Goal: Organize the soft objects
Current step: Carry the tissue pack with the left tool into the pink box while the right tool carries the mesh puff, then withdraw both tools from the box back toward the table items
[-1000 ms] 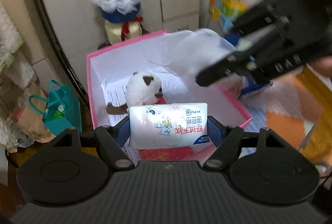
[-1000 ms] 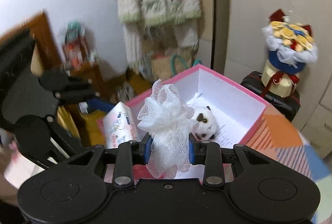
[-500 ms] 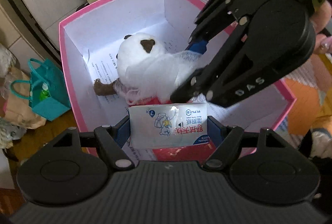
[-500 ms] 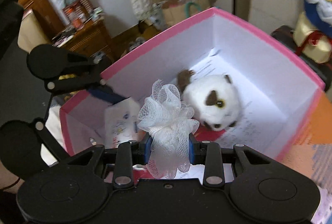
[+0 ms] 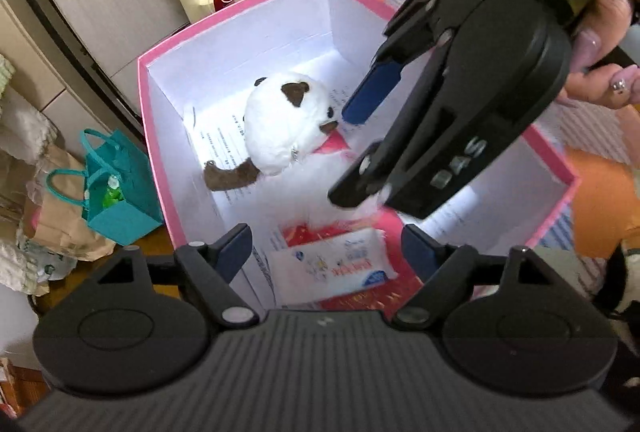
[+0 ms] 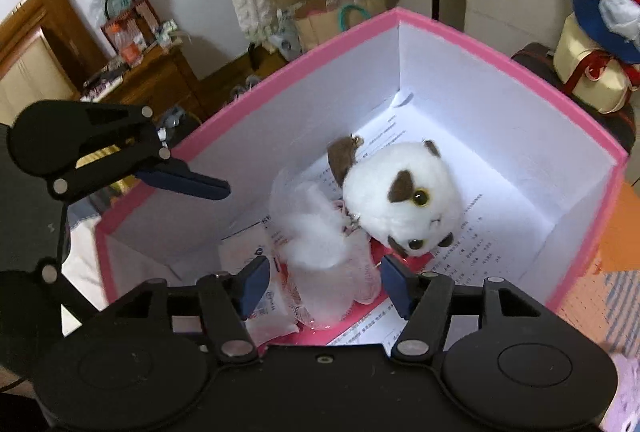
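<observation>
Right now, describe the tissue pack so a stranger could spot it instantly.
Find the pink box with white walls. On its floor, in the near corner, lies the tissue pack, below the white plush toy and the mesh bath pouf. It alone is flat and rectangular, with printed cartoon wrapping.

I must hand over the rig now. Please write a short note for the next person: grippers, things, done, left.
Left gripper: jaws have just been opening, nothing gripped; the tissue pack lies below them in the pink box.
Right gripper: jaws have just been opening, free of the mesh sponge, now in the box beside the plush toy.
Done: all three soft things are in the box.
Left: probably lift both grippers out.
</observation>
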{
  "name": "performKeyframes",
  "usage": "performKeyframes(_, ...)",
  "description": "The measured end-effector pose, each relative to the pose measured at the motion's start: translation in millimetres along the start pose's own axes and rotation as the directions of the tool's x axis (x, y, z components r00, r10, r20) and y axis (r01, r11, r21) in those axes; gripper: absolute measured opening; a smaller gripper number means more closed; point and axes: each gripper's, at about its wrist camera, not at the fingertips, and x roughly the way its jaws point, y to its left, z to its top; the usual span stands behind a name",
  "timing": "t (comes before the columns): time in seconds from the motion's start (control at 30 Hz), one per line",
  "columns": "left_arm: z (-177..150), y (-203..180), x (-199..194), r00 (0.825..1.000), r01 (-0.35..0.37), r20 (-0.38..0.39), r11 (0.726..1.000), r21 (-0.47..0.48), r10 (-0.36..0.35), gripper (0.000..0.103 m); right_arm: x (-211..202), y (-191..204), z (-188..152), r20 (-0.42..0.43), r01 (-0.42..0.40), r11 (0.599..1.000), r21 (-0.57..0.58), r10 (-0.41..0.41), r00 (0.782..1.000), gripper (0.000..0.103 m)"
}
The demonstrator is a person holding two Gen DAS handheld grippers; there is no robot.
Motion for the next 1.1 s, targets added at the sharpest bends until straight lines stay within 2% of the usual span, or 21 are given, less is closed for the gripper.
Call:
performKeyframes(0.17, -7, -7, -26, 0.998, -0.02, 0.052, 1.0, 0.023, 0.019, 0.081, -38, 9, -18, 0.075, 0.014, 1.0, -0.004, -0.014, 0.997, 0.067)
performKeyframes(0.33, -15, -24, -61, 0.989, -0.062, 0.136, 0.996, 0.057, 0.054, 0.081, -74, 24, -39, 0.141, 0.048, 0.999, -0.021, -0.044, 0.989, 0.068)
performKeyframes(0.5, -26, -46, -96, 0.978, -0.072, 0.202, 0.993, 0.09, 0.053, 0.083, -112, 46, -61, 0.207, 0.106, 0.993, -0.056, -0.092, 0.974, 0.074)
performKeyframes(0.57, -30, -54, -107, 0.973, -0.075, 0.226, 0.992, 0.103, 0.05, 0.088, -126, 55, -71, 0.226, 0.133, 0.989, -0.065, -0.115, 0.967, 0.074)
performKeyframes(0.63, -34, -62, -117, 0.967, -0.082, 0.25, 0.989, 0.119, 0.05, 0.088, -139, 62, -81, 0.243, 0.161, 0.985, -0.07, -0.139, 0.96, 0.074)
performKeyframes(0.97, -57, -110, -155, 0.927, -0.057, 0.374, 0.981, 0.186, -0.017, 0.092, -192, 79, -147, 0.319, 0.283, 0.957, -0.054, -0.252, 0.913, 0.083)
performKeyframes(1.1, -57, -133, -155, 0.927, -0.024, 0.371, 0.978, 0.209, -0.057, 0.092, -204, 69, -173, 0.329, 0.303, 0.953, -0.004, -0.285, 0.9, 0.083)
